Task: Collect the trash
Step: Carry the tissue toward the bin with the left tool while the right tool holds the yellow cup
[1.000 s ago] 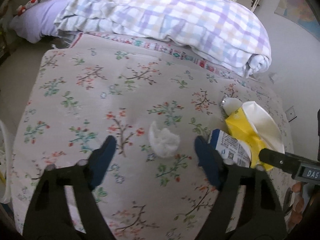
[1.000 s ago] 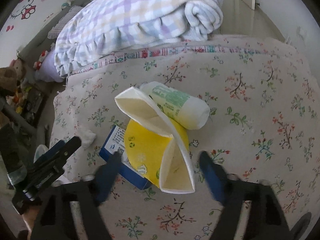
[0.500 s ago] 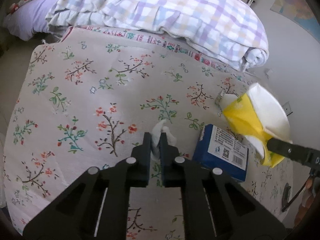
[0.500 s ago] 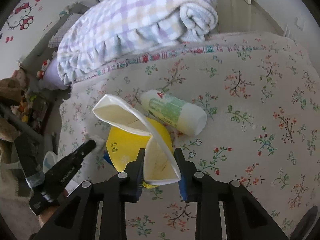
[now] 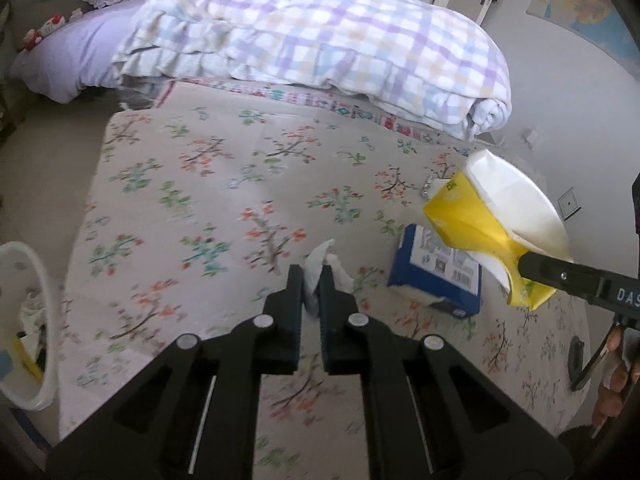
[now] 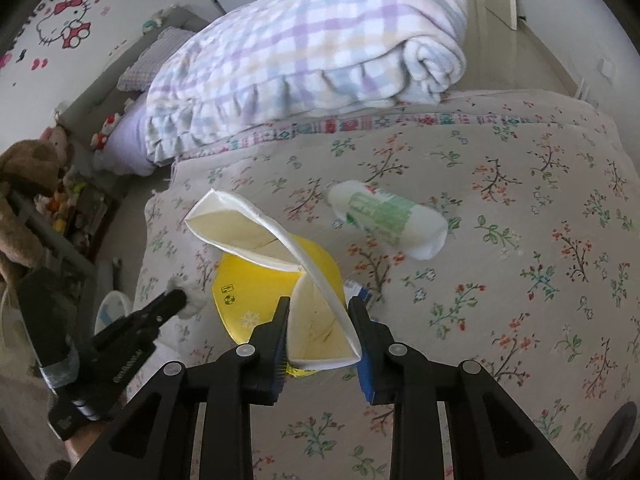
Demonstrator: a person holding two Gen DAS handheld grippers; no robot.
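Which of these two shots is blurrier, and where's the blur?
Left wrist view: the floral bedspread is motion-smeared, while the hand-held gripper and its tissue stay sharp. Right wrist view: crisper overall, the carton and bottle clear; fisheye bends the edges.

You see only a rim of the white basket [image 5: 30,320], cut by the left wrist view's edge (contents indistinct). The blue box [image 5: 436,280] is partly hidden behind the yellow carton [image 5: 472,220]; its label print is too blurred to read.
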